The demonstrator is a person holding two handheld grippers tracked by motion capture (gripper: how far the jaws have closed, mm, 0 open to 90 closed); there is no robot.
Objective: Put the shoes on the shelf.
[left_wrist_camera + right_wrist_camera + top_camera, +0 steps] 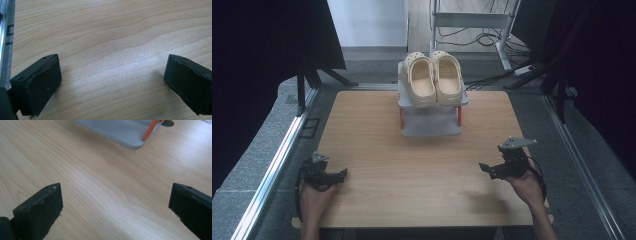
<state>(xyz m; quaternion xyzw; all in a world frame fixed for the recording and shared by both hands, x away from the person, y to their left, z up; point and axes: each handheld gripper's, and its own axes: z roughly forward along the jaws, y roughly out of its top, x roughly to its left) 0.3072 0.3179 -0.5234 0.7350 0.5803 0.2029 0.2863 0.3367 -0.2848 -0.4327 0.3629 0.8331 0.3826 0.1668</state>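
Observation:
A pair of cream clogs (433, 77) rests side by side on the top shelf of a small grey rack (430, 120) with orange posts, at the far middle of the wooden table (412, 165). My left gripper (339, 174) lies near the table's front left corner, held by a hand, jaws wide apart over bare wood (112, 72). My right gripper (486, 168) sits at the front right, likewise open with nothing between its fingers (40, 210). The rack's lower shelf and an orange post (151, 128) show at the top of the right gripper view.
Aluminium rails (277, 165) run along both sides of the table. Black curtains (257, 60) hang at left and right. A metal frame with cables (482, 30) stands on the floor behind the rack.

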